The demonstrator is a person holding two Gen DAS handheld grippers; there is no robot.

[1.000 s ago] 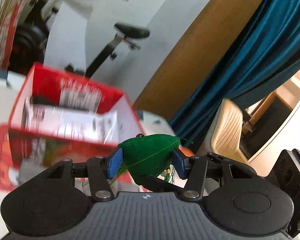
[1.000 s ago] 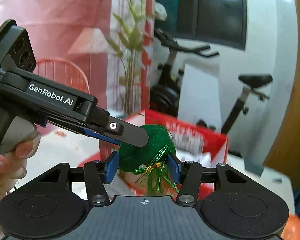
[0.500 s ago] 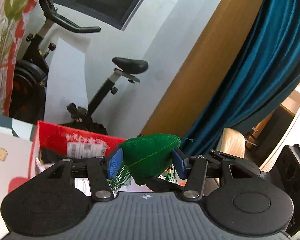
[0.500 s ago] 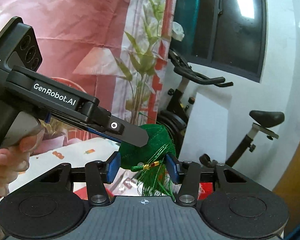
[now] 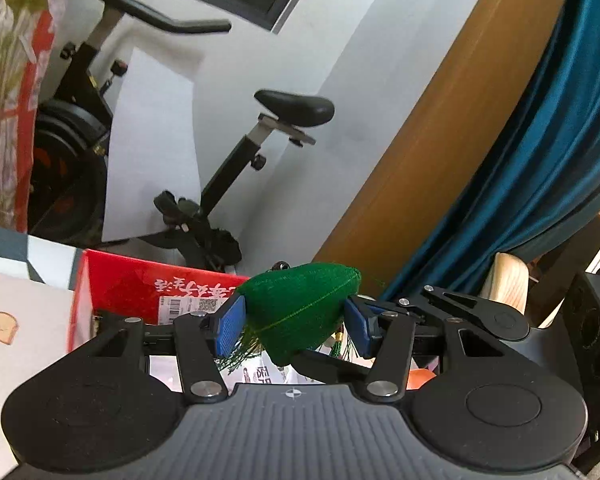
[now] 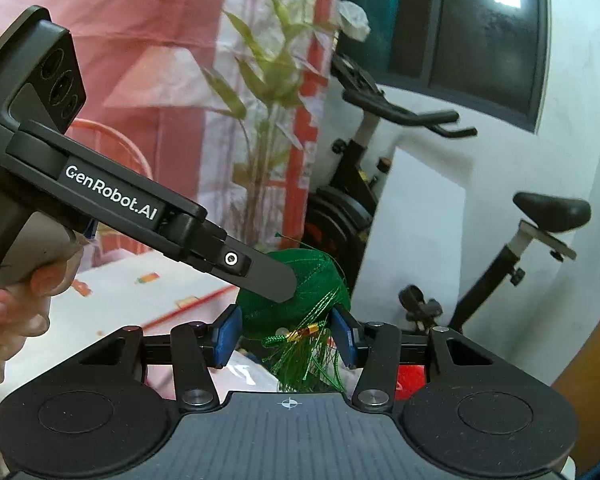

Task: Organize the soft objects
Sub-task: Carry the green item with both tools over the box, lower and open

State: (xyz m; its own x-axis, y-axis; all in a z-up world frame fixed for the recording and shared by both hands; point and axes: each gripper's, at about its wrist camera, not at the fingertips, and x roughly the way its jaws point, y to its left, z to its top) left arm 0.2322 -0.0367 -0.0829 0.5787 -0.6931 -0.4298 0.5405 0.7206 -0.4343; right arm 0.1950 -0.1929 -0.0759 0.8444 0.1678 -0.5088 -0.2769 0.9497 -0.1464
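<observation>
Closest to both cameras, the green silk-wrapped ornament [image 5: 296, 312] sits squeezed from two directions at once. The left gripper [image 5: 293, 326] clamps its blue pads [image 5: 230, 330] on the ornament's flanks, and the right gripper [image 6: 286, 336] pinches the same piece lower down, near the gold-bound tassel [image 6: 304, 354]. So both claws are clenched on one soft thing, held in the air above the table [image 5: 16, 360].

Judging by the task, the step in hand is carrying the ornament to the red cardboard box [image 5: 140, 288] just beyond it. To do it well, one claw should let go before the drop, so the threads are not pulled apart between two grips. The tassel should go in first and hang free of the pads, since loose strands could snag on them.

The left wrist view alone shows the box, with printed papers inside, and farther off the teal curtain [image 5: 540, 160]. The right wrist view alone shows the tassel's gold binding, the left gripper's black finger [image 6: 268, 276] lying across the ornament, and the person's hand [image 6: 8, 312] on its handle. Farthest back in both stands the exercise bike [image 6: 380, 184].
</observation>
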